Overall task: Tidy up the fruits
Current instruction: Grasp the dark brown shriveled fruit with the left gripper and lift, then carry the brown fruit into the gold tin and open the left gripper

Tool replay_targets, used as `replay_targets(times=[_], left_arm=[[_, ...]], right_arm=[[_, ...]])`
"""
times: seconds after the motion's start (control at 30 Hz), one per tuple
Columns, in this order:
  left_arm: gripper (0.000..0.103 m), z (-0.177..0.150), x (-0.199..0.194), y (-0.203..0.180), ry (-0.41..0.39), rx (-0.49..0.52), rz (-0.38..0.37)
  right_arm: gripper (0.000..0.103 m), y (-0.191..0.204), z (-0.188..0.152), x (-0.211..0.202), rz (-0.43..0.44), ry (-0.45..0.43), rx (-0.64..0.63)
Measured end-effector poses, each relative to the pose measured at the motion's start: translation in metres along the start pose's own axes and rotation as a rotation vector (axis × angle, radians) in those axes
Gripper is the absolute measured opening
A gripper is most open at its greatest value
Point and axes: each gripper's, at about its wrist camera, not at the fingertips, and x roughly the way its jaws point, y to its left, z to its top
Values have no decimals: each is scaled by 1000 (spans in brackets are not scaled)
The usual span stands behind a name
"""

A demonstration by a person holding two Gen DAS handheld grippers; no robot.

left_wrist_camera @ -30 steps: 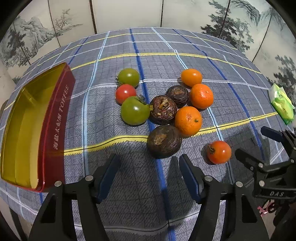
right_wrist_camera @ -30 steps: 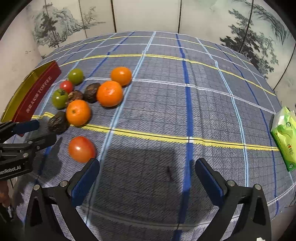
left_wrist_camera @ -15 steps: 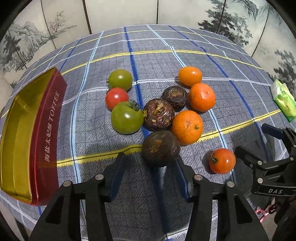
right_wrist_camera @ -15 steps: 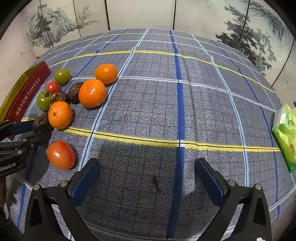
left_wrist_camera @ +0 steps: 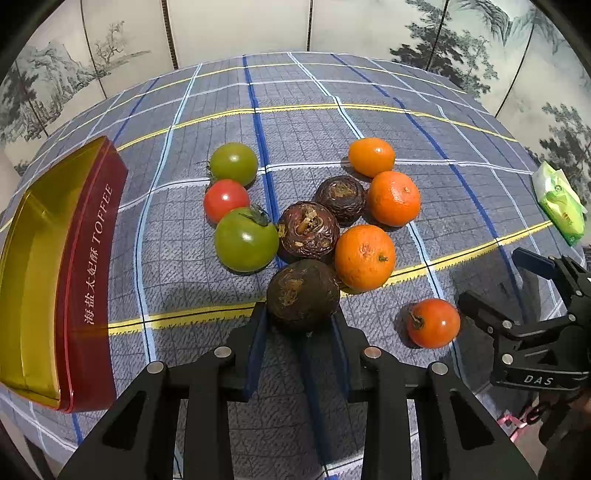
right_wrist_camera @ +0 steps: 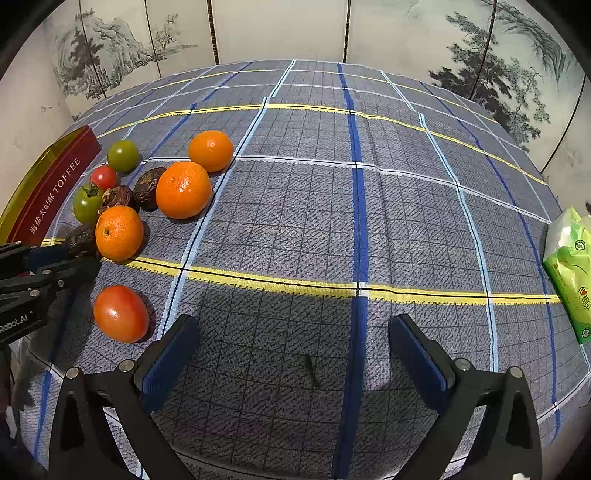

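My left gripper (left_wrist_camera: 300, 320) has its blue pads on both sides of the nearest dark brown fruit (left_wrist_camera: 303, 294), closed against it on the cloth. Behind it lie two more dark fruits (left_wrist_camera: 308, 229), three oranges (left_wrist_camera: 365, 256), two green tomatoes (left_wrist_camera: 246, 239) and a red tomato (left_wrist_camera: 226, 198). Another red tomato (left_wrist_camera: 433, 323) lies apart to the right. A red and gold toffee tin (left_wrist_camera: 86, 258) stands open at the left. My right gripper (right_wrist_camera: 291, 354) is open and empty over bare cloth, right of that red tomato (right_wrist_camera: 121, 313).
The round table wears a blue-grey plaid cloth (right_wrist_camera: 332, 206). A green tissue pack (right_wrist_camera: 570, 271) lies at the right edge. A painted folding screen (right_wrist_camera: 277, 29) stands behind the table. The left gripper shows at the left edge of the right wrist view (right_wrist_camera: 55, 260).
My left gripper moved forward to the nearest dark fruit and its fingers closed from wide open onto it. The right gripper shifted slightly and stayed open.
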Motion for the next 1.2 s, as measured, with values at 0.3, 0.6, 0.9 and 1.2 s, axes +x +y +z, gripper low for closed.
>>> replay_targets(times=[0.3,0.6,0.9,1.2], left_arm=[[33,-3,-19,6,-1,-22,-36],[33,5,-63,40,-79,-66,-8],[33,6,-89,118,-119,-172,133],[33,-14,-84,196,-78,-294,261]], right_arm=[[103,0,1,0,-1,5,2],[103,-1,5,1,-3,24,9],[103,-1,5,2,-4,18,8],[103,-1,-1,-1,1,-6,1]])
